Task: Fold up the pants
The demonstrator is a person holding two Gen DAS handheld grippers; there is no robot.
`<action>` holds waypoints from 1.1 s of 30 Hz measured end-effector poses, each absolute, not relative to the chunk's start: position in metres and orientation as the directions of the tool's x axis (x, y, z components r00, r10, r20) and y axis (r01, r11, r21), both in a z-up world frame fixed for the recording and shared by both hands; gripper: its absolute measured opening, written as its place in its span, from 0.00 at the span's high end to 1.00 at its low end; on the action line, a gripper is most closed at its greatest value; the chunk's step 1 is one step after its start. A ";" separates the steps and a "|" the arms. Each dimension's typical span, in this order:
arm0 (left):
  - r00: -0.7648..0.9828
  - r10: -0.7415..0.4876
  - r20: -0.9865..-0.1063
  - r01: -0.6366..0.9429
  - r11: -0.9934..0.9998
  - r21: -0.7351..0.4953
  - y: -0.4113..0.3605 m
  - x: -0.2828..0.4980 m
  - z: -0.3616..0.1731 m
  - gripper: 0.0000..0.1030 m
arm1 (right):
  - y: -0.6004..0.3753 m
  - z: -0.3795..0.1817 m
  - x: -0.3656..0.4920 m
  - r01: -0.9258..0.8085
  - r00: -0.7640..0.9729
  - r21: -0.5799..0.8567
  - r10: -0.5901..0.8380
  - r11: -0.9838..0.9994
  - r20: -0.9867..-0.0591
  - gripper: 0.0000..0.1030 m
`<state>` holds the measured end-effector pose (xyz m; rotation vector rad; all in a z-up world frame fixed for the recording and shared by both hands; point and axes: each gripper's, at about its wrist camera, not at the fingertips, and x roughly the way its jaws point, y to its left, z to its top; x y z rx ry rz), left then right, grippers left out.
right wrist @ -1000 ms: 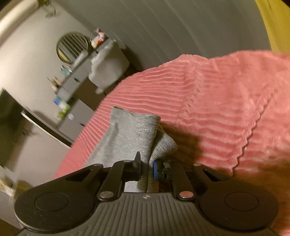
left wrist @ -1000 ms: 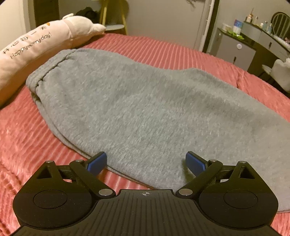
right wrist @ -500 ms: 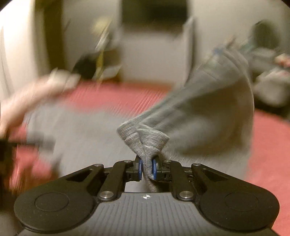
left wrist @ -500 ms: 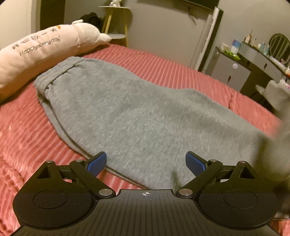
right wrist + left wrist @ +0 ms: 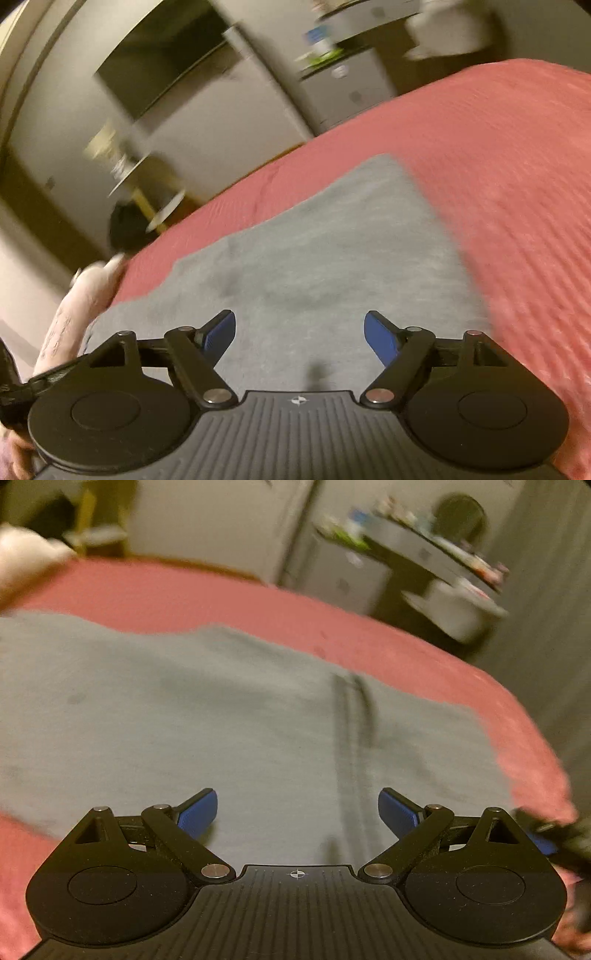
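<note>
Both tools spread | my right tool just opened, dropping the cuff; left tool empty | pants folded over on bed | next fold due

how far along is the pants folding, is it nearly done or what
One fold looks done: the grey pants lie doubled on the pink bedspread. Nothing is in hand: the right gripper has just opened, nothing between its jaws, and the left gripper is open too. Probably at least one more fold remains.
</note>
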<state>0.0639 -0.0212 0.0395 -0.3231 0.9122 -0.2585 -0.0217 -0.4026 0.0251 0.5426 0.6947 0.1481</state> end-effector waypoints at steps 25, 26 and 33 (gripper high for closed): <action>0.460 -0.522 -0.718 0.210 0.850 -0.484 -0.088 0.132 0.024 0.82 | -0.440 -0.017 -0.030 0.201 0.811 0.692 0.279 0.693 -0.515 0.27; 0.467 -0.525 -0.712 0.223 0.849 -0.480 -0.087 0.130 0.030 0.83 | -0.439 -0.014 -0.031 0.204 0.811 0.684 0.270 0.701 -0.519 0.27; 0.502 -0.481 -0.719 0.253 0.876 -0.410 -0.078 0.137 0.056 0.83 | -0.434 -0.001 -0.038 0.235 0.805 0.608 0.199 0.758 -0.559 0.26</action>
